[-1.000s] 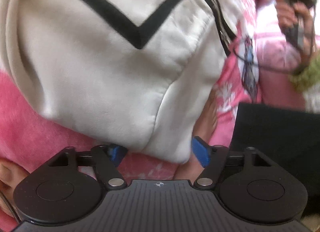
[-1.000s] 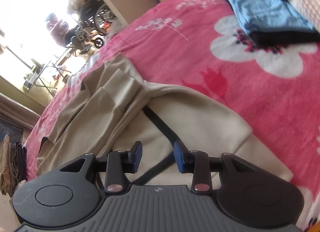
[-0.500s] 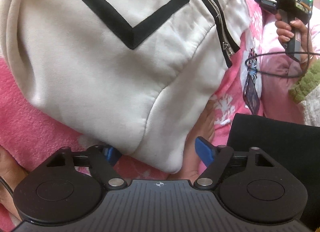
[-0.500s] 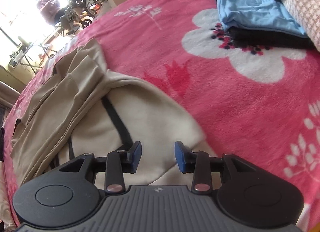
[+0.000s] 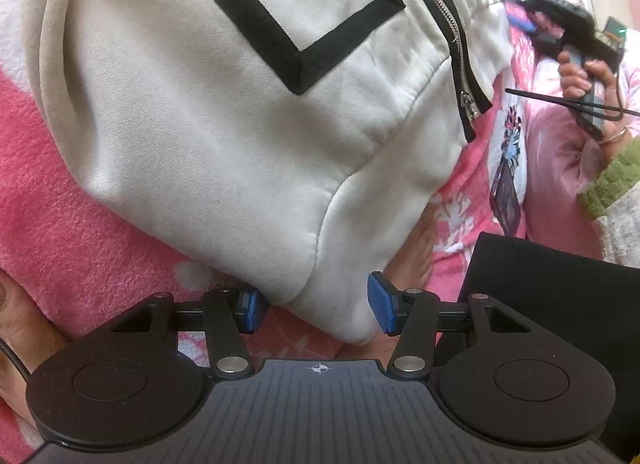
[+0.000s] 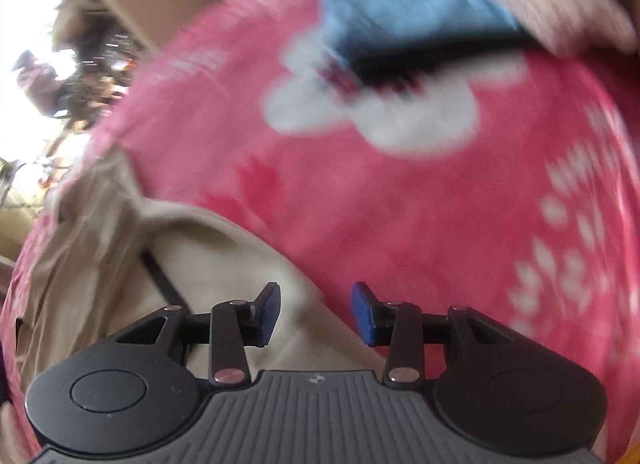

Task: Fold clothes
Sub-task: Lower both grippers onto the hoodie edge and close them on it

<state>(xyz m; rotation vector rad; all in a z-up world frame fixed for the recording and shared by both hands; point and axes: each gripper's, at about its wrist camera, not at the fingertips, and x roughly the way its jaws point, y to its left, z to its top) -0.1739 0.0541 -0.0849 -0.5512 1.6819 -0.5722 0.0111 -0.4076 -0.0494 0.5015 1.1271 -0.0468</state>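
Cream zip hoodie [image 5: 224, 112] lies spread on the pink floral bedspread [image 5: 52, 192]. Left gripper [image 5: 314, 306]: jaws narrower than a second ago and closing around the bottom corner, pads not yet pressing. Right gripper [image 6: 316, 314], jaws parted and opening, empty, has swung over the far edge. Fold-over grasp seems imminent.

Home bedroom, pink floral bed blanket [image 6: 400, 200], folded clothes [image 6: 408, 20]
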